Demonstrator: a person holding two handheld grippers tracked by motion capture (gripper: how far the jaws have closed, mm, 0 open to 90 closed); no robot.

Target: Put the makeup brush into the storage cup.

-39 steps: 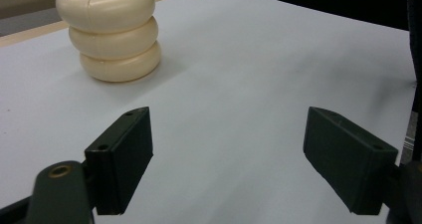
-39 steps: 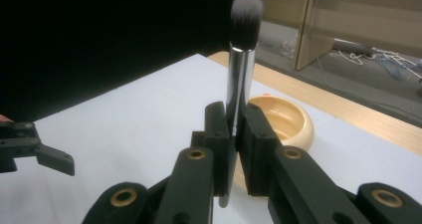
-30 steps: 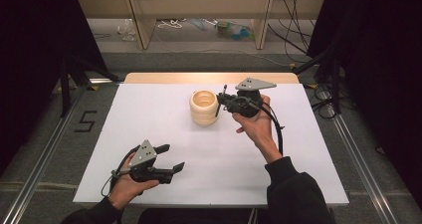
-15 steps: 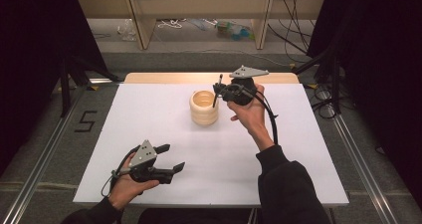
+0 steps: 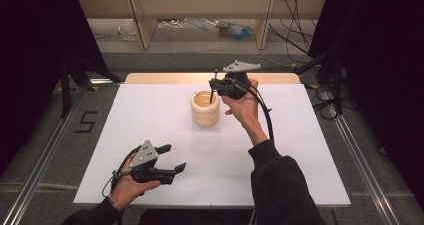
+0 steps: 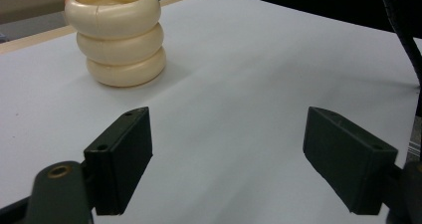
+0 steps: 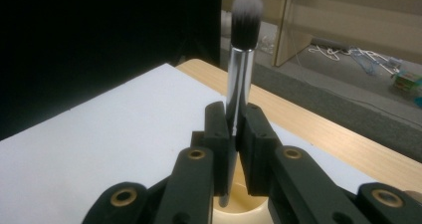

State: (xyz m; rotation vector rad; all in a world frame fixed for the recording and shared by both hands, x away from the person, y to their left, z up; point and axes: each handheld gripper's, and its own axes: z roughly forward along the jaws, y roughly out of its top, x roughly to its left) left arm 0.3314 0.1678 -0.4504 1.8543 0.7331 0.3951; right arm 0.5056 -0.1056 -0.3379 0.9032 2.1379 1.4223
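A cream holder (image 5: pixel 205 109) made of three stacked rings stands upright on the white table (image 5: pixel 150 115), past its middle. My right gripper (image 5: pixel 214 86) hovers just above the holder's right rim, shut on a makeup brush (image 5: pixel 213 87). The brush (image 7: pixel 241 69) stands almost upright, its silver ferrule clamped between the jaws of the right gripper (image 7: pixel 233 129), grey bristles up, its lower end inside the holder's mouth (image 7: pixel 239 211). My left gripper (image 5: pixel 173 158) rests near the front left edge, open and holding nothing. The left gripper view has the left gripper (image 6: pixel 229 154) pointing toward the holder (image 6: pixel 119 35).
A wooden strip (image 5: pixel 165 78) runs along the table's far edge. Beyond it the floor holds wooden shelf legs (image 5: pixel 142 25) and loose cables (image 5: pixel 172 24). Metal rails (image 5: pixel 45 155) flank the table. The right gripper's cable (image 5: pixel 267 115) hangs beside the forearm.
My right hand has carried the brush away from me and slightly left, from beside the holder to above its opening. The left gripper has stayed put.
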